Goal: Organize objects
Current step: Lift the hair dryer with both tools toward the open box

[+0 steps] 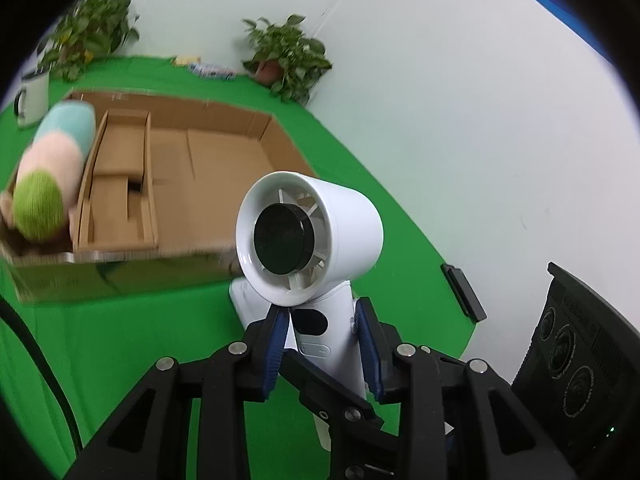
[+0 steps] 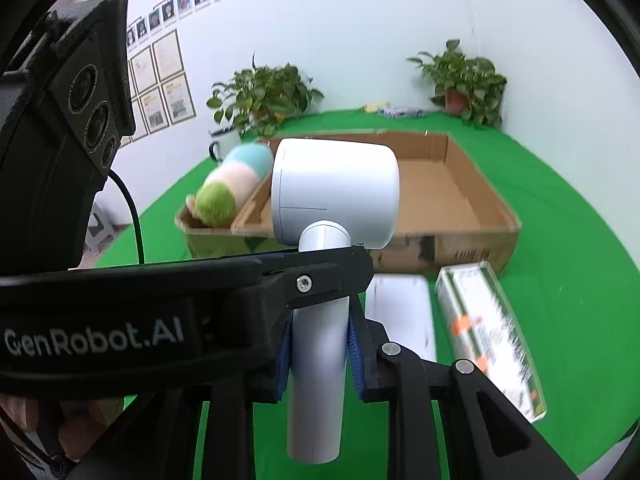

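A white handheld fan (image 1: 332, 216) is held above the green table, its round head facing the left wrist camera. My left gripper (image 1: 320, 320) is shut on the fan's handle just under the head, blue pads (image 1: 276, 344) on both sides. My right gripper (image 2: 320, 340) is also shut on the fan (image 2: 336, 188), lower on the handle. The left tool's black frame (image 2: 120, 320) crosses in front of it. Behind the fan lies an open cardboard box (image 1: 224, 144) with a divider. A pastel plush toy (image 1: 52, 160) with a green end rests in its left compartment.
Two potted plants (image 2: 264, 96) (image 2: 464, 76) and a white mug (image 1: 32, 96) stand at the back of the green table. A clear-cased package (image 2: 488, 340) and a flat white item (image 2: 400, 312) lie in front of the box (image 2: 480, 184). A small black object (image 1: 464, 292) lies at the table's right edge.
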`<state>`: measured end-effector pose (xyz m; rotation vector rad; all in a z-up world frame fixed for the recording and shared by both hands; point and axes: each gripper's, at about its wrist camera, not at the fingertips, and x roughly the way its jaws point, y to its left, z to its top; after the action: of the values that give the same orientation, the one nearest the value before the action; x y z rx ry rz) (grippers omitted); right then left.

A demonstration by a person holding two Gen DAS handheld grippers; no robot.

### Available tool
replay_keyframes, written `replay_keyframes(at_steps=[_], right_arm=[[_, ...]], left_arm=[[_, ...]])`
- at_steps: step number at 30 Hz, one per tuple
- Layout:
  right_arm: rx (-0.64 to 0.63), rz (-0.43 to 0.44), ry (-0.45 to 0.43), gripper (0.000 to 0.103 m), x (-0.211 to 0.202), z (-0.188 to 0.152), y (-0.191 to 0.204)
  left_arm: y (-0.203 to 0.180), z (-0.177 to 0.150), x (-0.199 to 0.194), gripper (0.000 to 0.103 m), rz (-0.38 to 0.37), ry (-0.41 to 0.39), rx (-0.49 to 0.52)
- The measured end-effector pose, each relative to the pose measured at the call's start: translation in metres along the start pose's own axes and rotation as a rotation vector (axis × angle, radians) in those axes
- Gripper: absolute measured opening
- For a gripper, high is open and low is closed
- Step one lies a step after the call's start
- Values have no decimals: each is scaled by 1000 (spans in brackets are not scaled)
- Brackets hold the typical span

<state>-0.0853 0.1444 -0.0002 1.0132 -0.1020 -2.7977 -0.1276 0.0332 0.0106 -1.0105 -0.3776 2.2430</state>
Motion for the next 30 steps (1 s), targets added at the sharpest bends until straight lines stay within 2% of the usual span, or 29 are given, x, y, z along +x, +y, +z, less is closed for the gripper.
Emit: replay_keyframes(at_steps=[11, 16, 22, 30], right_arm=[[-14, -14, -83, 22, -18, 69, 4], [-15, -12, -91, 22, -11, 98, 6], [-18, -3, -73, 22, 19, 133, 5], [3, 32, 21, 22, 97, 166, -13]], left_arm=[[-17, 58, -18, 32, -4, -62, 49], [-10, 83, -14, 32, 4, -66, 47], [8, 107, -1, 32, 15, -60, 19], [51, 120, 42, 32, 52, 9, -56]])
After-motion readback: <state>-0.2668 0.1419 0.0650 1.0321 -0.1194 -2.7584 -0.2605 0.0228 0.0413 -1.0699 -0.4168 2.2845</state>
